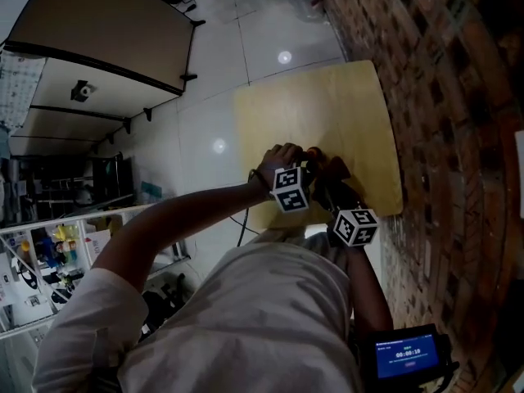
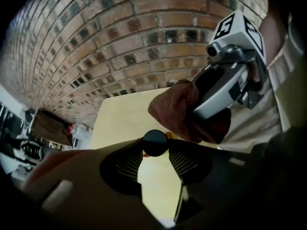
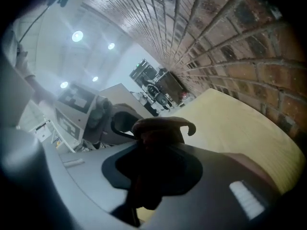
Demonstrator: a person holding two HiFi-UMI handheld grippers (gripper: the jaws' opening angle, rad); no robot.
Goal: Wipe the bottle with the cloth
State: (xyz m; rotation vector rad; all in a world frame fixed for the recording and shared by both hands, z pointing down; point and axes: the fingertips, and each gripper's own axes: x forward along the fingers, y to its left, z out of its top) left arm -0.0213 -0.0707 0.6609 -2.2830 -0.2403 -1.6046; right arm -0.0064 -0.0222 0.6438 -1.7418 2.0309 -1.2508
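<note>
Head view: cloth (image 1: pixel 334 169) near table's (image 1: pixel 327 105) front edge.

The right gripper (image 3: pixel 154 150) has its jaws squeezed tight on a brown cloth (image 3: pixel 160 127). The cloth sticks up in a lump with a little curled tip (like a hook). Behind it is a pale wood tabletop (image 3: pixel 240 123), right beside a brick wall (image 3: pixel 230 32).

Workshop-like room: brick wall (image 1: pixel 426 97), tiled floor (image 1: pixel 270 31), cluttered shelves (image 1: pixel 49 252).
</note>
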